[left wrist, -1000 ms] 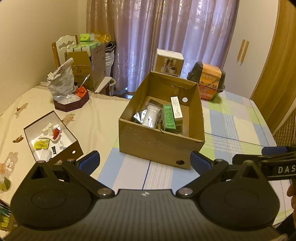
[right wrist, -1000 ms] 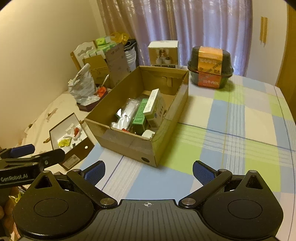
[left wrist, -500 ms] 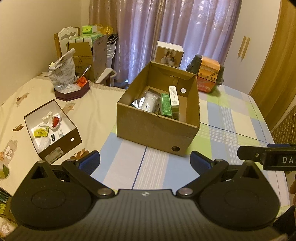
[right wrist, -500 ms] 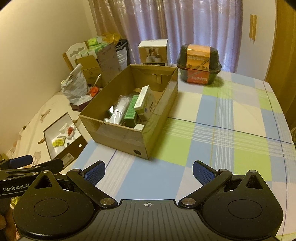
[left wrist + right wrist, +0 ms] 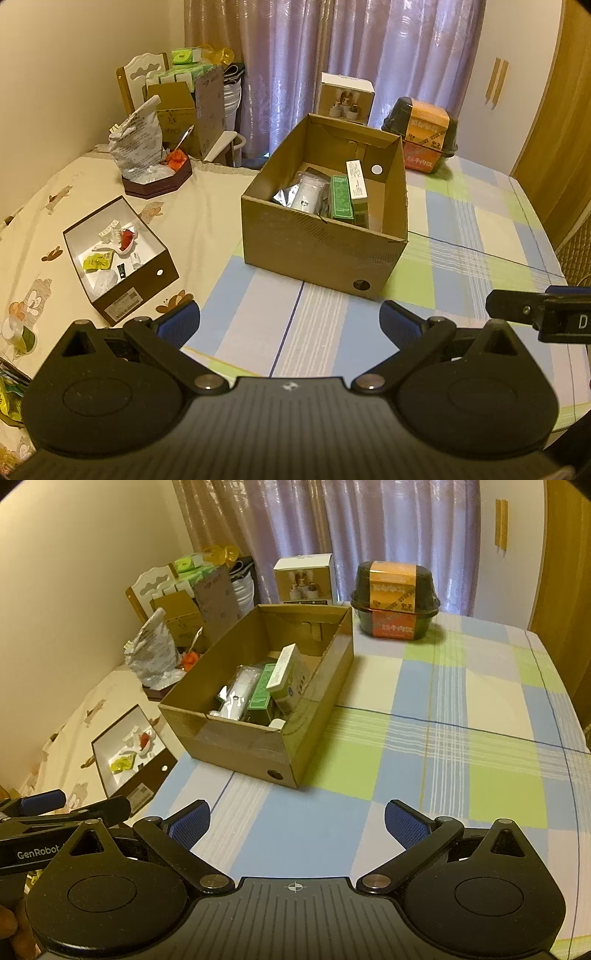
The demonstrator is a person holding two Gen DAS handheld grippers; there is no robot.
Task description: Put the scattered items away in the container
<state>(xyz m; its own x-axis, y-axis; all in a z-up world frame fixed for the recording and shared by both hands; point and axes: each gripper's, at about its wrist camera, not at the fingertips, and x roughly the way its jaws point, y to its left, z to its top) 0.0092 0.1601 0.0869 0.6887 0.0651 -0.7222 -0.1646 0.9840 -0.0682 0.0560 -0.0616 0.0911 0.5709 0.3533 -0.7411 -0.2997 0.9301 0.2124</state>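
Both grippers have drawn back from the cardboard box [image 5: 325,236] over the last second, so it now sits farther off and smaller in each view. It rests open-topped on the checked tablecloth [image 5: 461,716], at the seam where that cloth meets the cream printed cloth [image 5: 40,236]. Only the right wrist view takes in the wide bare stretch of checks to the box's right; the left wrist view shows more of the cream cloth and the shallow dark tray [image 5: 122,258] of small oddments on it, well apart from the box. Inside the box stand a green carton [image 5: 341,201], a white carton [image 5: 286,664] leaning on it, and a silvery pouch [image 5: 303,192]. The left gripper [image 5: 290,325] hangs spread wide and empty, and the right gripper [image 5: 297,821] likewise, each above the near tablecloth.
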